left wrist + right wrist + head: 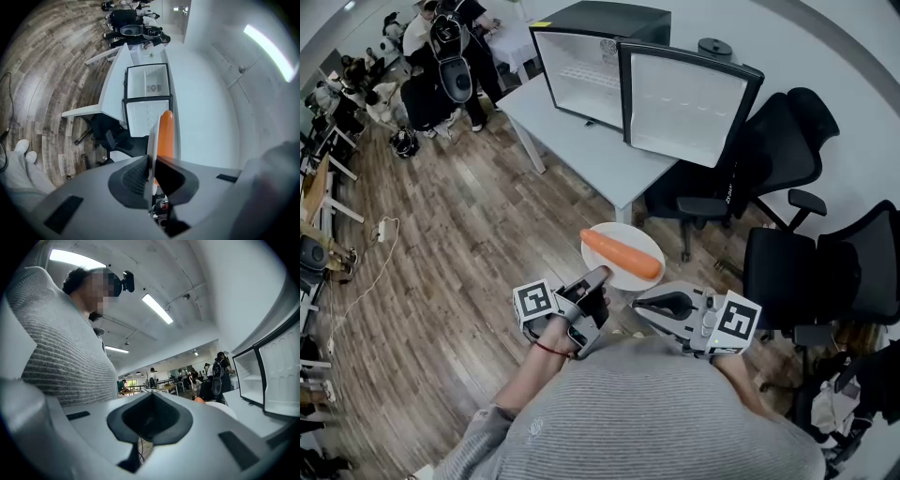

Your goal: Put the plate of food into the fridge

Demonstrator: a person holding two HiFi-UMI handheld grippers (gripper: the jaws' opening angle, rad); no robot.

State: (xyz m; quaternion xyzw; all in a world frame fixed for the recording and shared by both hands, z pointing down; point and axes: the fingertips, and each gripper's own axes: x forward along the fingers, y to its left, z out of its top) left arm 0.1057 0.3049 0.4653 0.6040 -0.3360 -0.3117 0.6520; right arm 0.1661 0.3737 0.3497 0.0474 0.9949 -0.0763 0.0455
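A white plate (625, 244) carrying one long orange carrot (621, 254) is held in the air in front of me, short of the table. My left gripper (598, 277) is shut on the plate's near rim. In the left gripper view the plate (152, 140) shows edge-on between the pads, with the carrot (165, 133) lying on it. My right gripper (649, 304) is shut and empty, close to my body and just right of the plate. The small fridge (586, 67) stands open on the white table (581, 141), its door (684, 105) swung out to the right.
Black office chairs (769, 159) crowd the right side beside the table, with another (825, 272) nearer to me. People and desks stand at the far left over the wooden floor (459, 244). In the right gripper view the fridge (251, 376) lies to the right.
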